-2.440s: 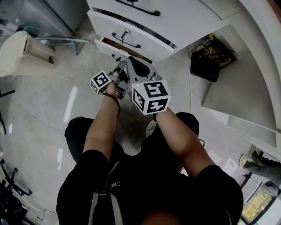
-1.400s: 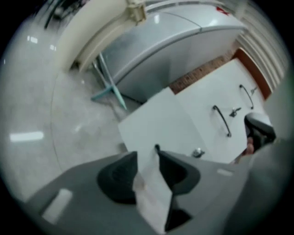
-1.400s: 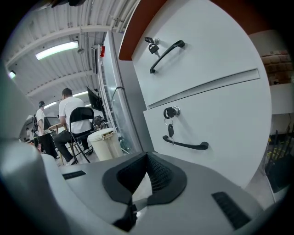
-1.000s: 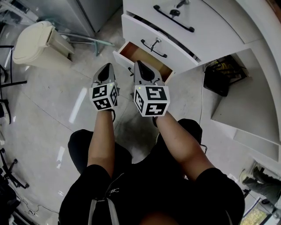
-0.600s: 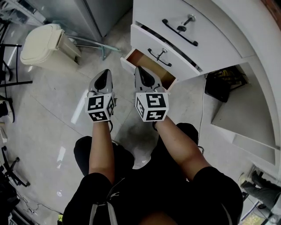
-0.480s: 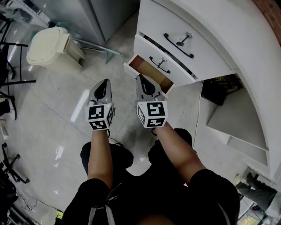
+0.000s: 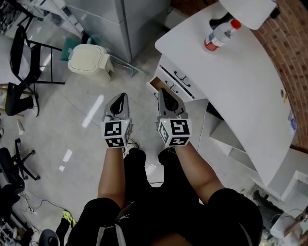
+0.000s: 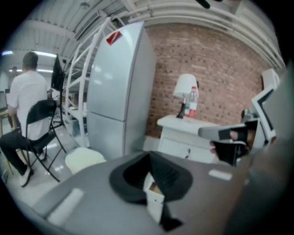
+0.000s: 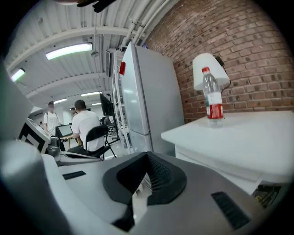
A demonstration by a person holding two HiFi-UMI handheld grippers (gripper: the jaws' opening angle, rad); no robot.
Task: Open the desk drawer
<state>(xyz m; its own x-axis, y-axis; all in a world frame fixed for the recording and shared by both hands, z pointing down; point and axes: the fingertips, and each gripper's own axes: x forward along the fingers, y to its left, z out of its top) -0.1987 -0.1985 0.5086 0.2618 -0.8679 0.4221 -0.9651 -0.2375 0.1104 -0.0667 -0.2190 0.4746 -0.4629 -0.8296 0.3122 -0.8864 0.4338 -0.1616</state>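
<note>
The white desk [image 7: 240, 81] fills the upper right of the head view, with its stack of drawers [image 7: 177, 79] below the near edge. The lowest drawer [image 7: 155, 85] stands pulled out a little and shows a brown inside. My left gripper [image 7: 120, 98] hangs over the floor to the left of the drawers, jaws shut and empty. My right gripper [image 7: 165, 95] is just in front of the open drawer, held high above it, also shut with nothing in it. In the left gripper view the left gripper [image 8: 149, 160] faces the desk [image 8: 193, 131].
A clear bottle with a red label [image 7: 219, 34] and a white lamp [image 7: 248, 10] stand on the desk. A grey fridge [image 7: 120, 19] and a cream bin [image 7: 89, 58] are at the back. A black chair [image 7: 21, 57] is at the left. A person [image 8: 25, 103] sits far off.
Both grippers have risen well above the floor and away from the drawer, side by side. The head camera has risen too, so the desk top is now in sight. The lowest drawer stays pulled out.
</note>
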